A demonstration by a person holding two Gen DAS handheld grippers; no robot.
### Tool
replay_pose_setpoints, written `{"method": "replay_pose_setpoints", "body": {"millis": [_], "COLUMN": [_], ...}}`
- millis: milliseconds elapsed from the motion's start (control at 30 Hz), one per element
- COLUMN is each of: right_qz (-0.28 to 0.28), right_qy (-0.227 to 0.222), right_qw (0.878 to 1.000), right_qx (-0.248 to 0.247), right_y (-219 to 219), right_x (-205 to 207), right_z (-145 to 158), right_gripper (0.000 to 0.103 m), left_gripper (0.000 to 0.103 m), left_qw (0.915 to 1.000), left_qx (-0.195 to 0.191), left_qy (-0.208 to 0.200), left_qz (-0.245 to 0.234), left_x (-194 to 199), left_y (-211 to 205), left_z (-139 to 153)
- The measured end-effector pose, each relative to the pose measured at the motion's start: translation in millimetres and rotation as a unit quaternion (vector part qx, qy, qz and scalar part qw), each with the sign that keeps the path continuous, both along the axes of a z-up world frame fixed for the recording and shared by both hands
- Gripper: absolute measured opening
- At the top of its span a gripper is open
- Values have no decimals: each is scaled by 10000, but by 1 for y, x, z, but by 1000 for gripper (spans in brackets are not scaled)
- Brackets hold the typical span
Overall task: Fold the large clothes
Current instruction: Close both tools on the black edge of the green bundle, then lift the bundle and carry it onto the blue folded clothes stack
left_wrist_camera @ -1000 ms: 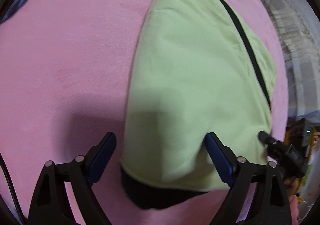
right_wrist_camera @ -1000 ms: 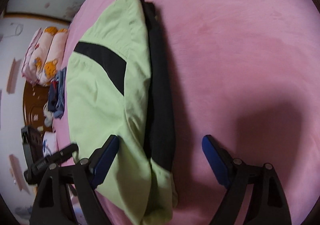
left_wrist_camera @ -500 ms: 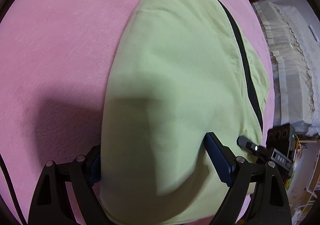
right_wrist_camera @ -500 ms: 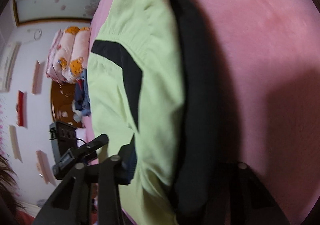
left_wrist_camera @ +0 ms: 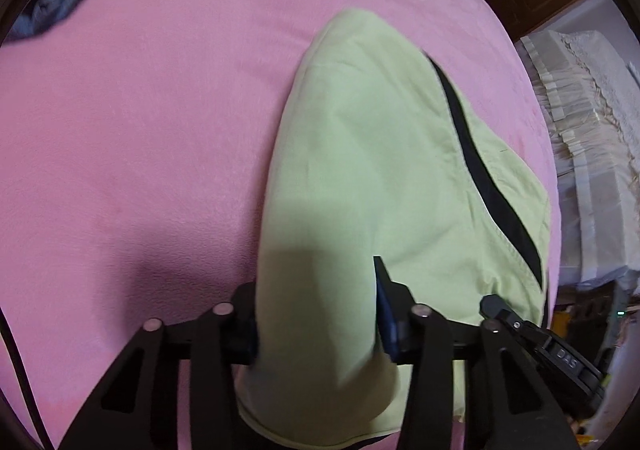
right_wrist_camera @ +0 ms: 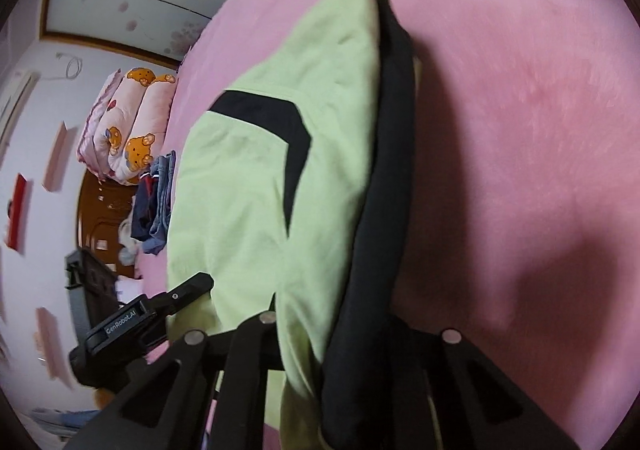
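The folded green garment [left_wrist_camera: 380,170] lay on the pink bed [left_wrist_camera: 140,130], its long axis running away from both cameras, narrow end farthest. The left tongs [left_wrist_camera: 316,326] and right tongs [right_wrist_camera: 332,334] had just been closing and each pinched its near edge.

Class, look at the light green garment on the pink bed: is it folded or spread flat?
Folded. The green garment lies doubled, its black layer stacked under the green one along one edge on the pink bed.
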State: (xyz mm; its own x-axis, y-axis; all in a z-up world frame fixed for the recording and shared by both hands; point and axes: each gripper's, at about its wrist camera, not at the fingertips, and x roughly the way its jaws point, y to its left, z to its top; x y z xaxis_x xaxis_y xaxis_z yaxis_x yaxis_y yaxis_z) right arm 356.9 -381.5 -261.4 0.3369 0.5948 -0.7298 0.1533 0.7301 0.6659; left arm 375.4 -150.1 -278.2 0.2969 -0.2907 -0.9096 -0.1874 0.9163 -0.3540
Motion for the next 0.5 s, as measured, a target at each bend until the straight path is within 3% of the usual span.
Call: {"method": "replay_pose_setpoints", "body": {"millis": [167,300,400,500], "right_qz": [-7,252,328,322], "right_qy": [-284,-787,-943,-1152], "right_qw": [9984,9922,9903,9879], "right_qx": [-488,-928,-970,-986], "right_y": [16,34,50,71], "right_x": [-11,-24,-28,-33], "right_z": [35,67,85,104], "right_gripper": [8,8,8,7], "left_gripper": [35,33,32,32], "left_qw": [9999,9995,9981,9980], "left_qx": [-95,75,290,161], "left_qy": [-69,-298,-504,-604], "left_qz": [19,-88,-181,-39], "left_x": [-2,-12,-19,-21], "left_y": [13,19,21,41], "left_z": [27,55,77,94]}}
